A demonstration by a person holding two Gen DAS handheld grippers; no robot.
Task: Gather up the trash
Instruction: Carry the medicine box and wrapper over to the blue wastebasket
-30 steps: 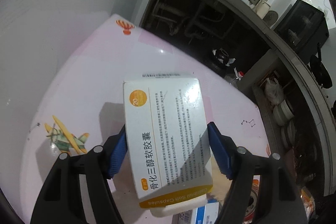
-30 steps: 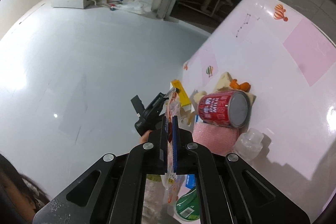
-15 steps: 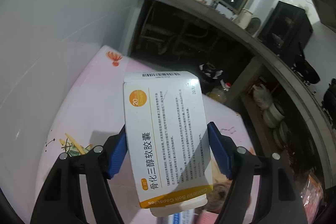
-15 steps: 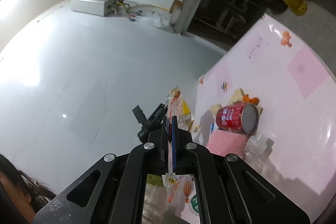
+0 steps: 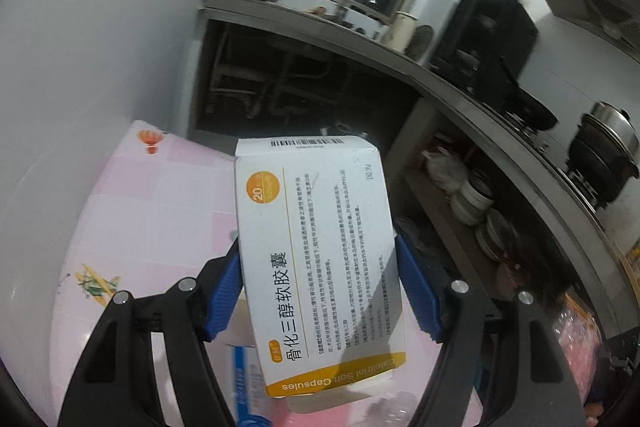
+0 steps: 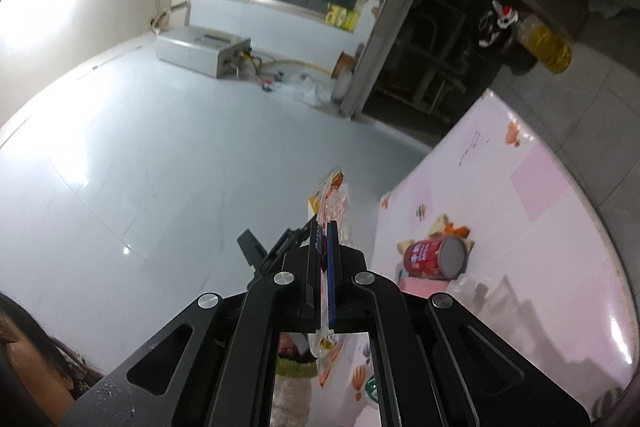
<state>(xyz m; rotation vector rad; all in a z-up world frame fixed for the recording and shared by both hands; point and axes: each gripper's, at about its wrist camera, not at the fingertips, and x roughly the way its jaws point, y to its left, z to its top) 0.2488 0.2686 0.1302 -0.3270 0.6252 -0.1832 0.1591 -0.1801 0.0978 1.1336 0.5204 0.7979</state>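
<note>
My left gripper (image 5: pixel 318 287) is shut on a white and orange medicine box (image 5: pixel 316 255) printed with Chinese text, held up above the pink table (image 5: pixel 152 211). My right gripper (image 6: pixel 326 231) is shut on a thin clear and orange plastic wrapper (image 6: pixel 334 201), which sticks out past the fingertips and hangs below them. It is well above the pink table (image 6: pixel 540 227). A red can (image 6: pixel 434 257) lies on its side there, with a pink sponge-like block (image 6: pixel 420 283), orange peel (image 6: pixel 452 227) and a clear plastic cup (image 6: pixel 468 281) around it.
A blue and white box (image 5: pixel 244 383) lies on the table under the left gripper. A kitchen counter (image 5: pixel 440 75) with shelves of dishes (image 5: pixel 472 199) and pots (image 5: pixel 604 151) runs at the right. A white tiled wall (image 6: pixel 140 167) stands beside the table. An oil bottle (image 6: pixel 546 47) is on the floor.
Both grippers have risen away from the table with their loads. The trash pile looks smaller and farther below the right gripper. The left view now shows more of the kitchen counter.
</note>
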